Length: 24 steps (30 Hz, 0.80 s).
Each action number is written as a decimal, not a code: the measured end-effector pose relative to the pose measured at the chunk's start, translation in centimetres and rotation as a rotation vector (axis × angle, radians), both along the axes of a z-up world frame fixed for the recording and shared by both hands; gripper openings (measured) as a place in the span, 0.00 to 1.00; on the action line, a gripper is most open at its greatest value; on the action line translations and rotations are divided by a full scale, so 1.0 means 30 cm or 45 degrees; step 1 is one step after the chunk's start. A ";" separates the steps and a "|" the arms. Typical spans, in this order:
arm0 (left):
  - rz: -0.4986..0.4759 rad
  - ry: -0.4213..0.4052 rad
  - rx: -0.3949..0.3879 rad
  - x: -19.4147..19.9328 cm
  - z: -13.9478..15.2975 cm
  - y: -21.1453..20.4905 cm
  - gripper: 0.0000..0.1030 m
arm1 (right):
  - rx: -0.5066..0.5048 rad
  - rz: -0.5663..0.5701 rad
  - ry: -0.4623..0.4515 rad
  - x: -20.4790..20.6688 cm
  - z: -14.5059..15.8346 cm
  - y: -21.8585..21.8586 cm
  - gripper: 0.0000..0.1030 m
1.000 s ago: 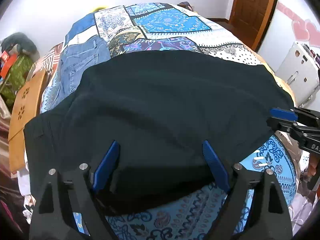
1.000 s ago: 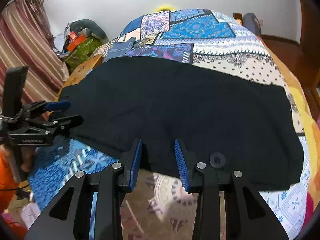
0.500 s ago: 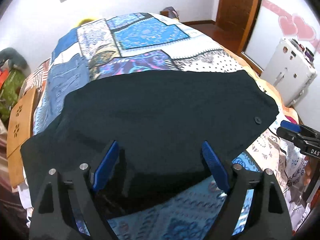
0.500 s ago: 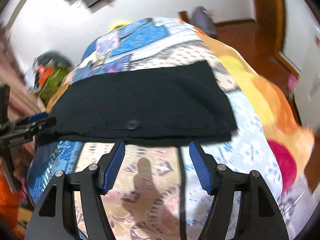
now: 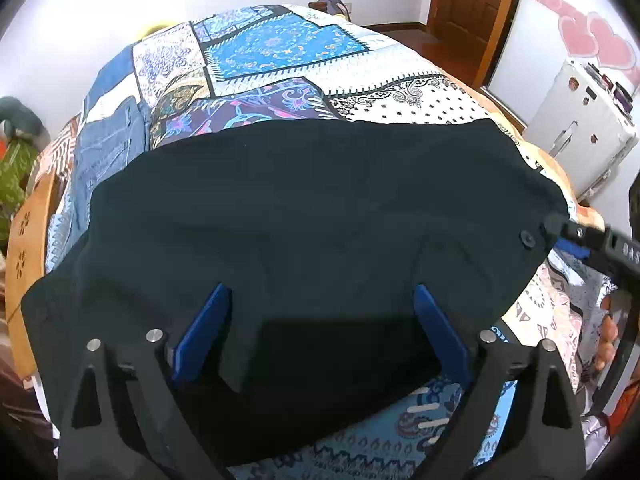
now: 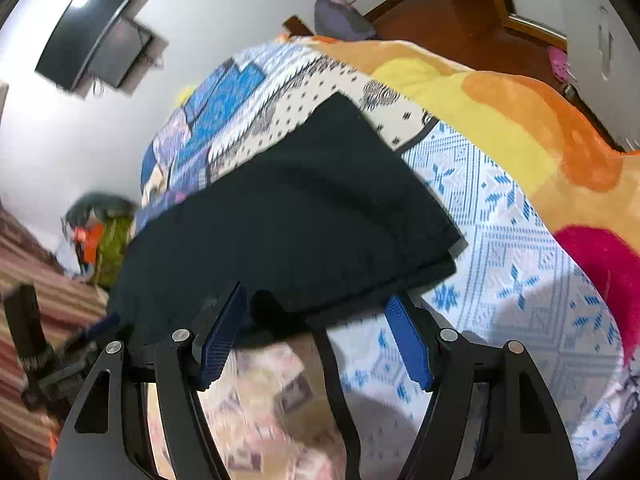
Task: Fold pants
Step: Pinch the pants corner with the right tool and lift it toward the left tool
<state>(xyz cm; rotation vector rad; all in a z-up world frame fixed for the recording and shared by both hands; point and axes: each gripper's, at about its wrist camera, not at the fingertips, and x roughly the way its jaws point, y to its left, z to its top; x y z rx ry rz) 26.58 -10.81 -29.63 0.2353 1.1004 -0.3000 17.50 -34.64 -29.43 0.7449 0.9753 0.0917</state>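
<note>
The black pants (image 5: 312, 216) lie spread across the patchwork bed cover; a button (image 5: 527, 237) marks the waist end at the right. My left gripper (image 5: 320, 332) is open, its blue pads over the near edge of the pants. My right gripper (image 6: 316, 336) is open at the near right corner of the pants (image 6: 288, 224), where the fabric shows doubled layers. The right gripper also shows in the left wrist view (image 5: 588, 240), at the waist end. Neither gripper holds fabric.
The patchwork bed cover (image 5: 272, 48) fills the bed. A pair of blue jeans (image 5: 108, 144) lies at the far left. An orange and yellow blanket (image 6: 520, 112) lies right of the pants. A wooden bed frame (image 5: 24, 232) runs along the left. A white cabinet (image 5: 580, 136) stands at the right.
My right gripper has opened wide and swung right along the pants to their right end, tilting. My left gripper has stayed open over the near edge, drawing back slightly.
</note>
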 end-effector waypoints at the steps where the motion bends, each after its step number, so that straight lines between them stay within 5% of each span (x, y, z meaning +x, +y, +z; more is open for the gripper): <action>1: 0.000 -0.001 -0.004 0.003 -0.002 0.000 0.93 | -0.006 -0.020 -0.013 0.008 -0.002 -0.002 0.65; 4: 0.001 0.005 -0.018 0.010 -0.001 0.002 0.94 | -0.034 -0.047 -0.052 0.000 0.009 -0.012 0.58; 6: -0.002 0.008 -0.022 0.011 0.002 0.003 0.94 | -0.058 -0.057 -0.067 0.005 0.014 -0.018 0.37; 11: -0.026 0.014 -0.059 0.001 0.032 0.008 0.94 | -0.118 -0.059 -0.132 0.020 0.068 -0.029 0.12; 24: 0.109 -0.268 -0.079 -0.053 0.272 0.204 0.94 | -0.104 0.131 -0.467 0.077 0.394 0.110 0.09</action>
